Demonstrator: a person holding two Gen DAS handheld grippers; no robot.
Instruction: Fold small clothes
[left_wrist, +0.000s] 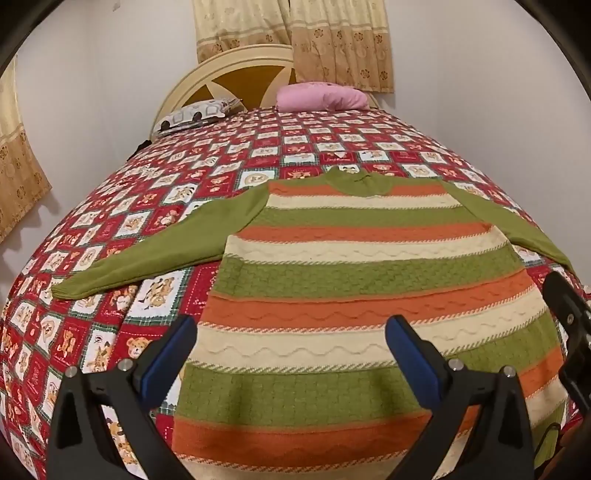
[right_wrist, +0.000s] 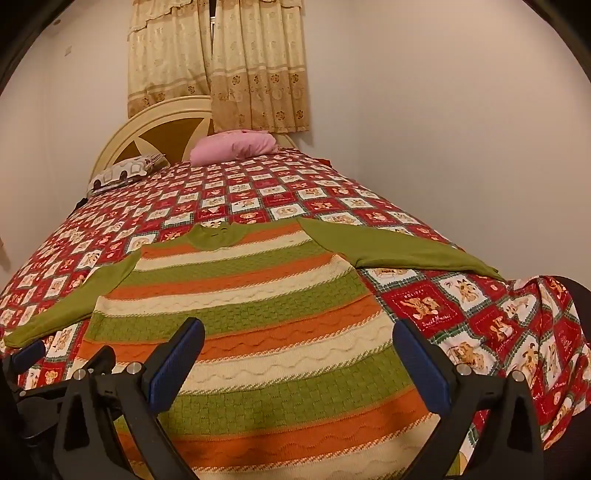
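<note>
- looking down both wrist views, i see the striped sweater (left_wrist: 343, 280) lying flat on the bed (left_wrist: 110, 229), collar toward the headboard, hem nearest me, both green sleeves spread sideways.
- left gripper (left_wrist: 290, 354) hangs over the hem's left part, its fingers (left_wrist: 171, 354) wide apart with nothing between them.
- right gripper (right_wrist: 299, 354) sits over the right part, fingers (right_wrist: 421, 362) equally spread, empty.
- i judge the knit soft, floppy, fairly thick and light; it should drape and stretch, not slide much on the quilt.
- i would pinch a sleeve cuff (left_wrist: 68, 288) or a hem corner, taking both layers together so the fold stays even.
</note>
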